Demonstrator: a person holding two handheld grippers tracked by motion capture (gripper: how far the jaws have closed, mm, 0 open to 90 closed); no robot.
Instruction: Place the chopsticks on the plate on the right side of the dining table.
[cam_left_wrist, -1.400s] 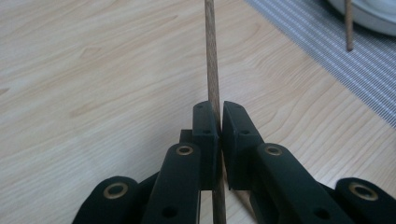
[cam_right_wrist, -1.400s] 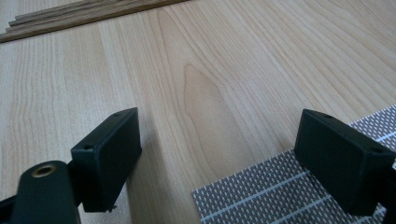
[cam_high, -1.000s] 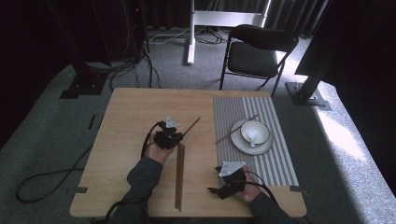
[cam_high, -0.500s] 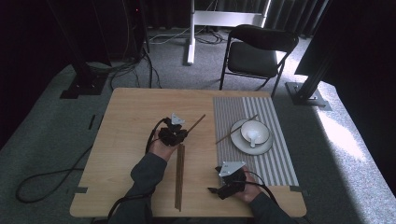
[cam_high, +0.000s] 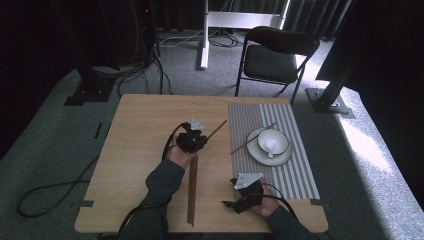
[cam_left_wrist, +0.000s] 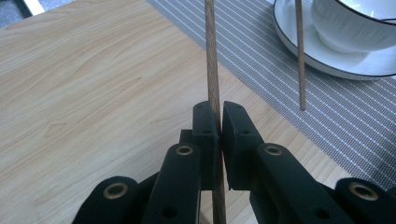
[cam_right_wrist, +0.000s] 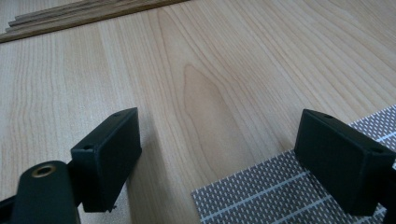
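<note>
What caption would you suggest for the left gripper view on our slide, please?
Left gripper clamps a chopstick above the table; another chopstick leans on the saucer.

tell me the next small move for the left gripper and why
Probably carry the chopstick right, to lie beside the second chopstick leaning on the saucer. The left gripper is shut on it; the right gripper rests open.

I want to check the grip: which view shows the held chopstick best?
The left gripper view: the chopstick is seen close, clamped between the left tool jaws. The high view shows it small. The right gripper view looks at the table.
</note>
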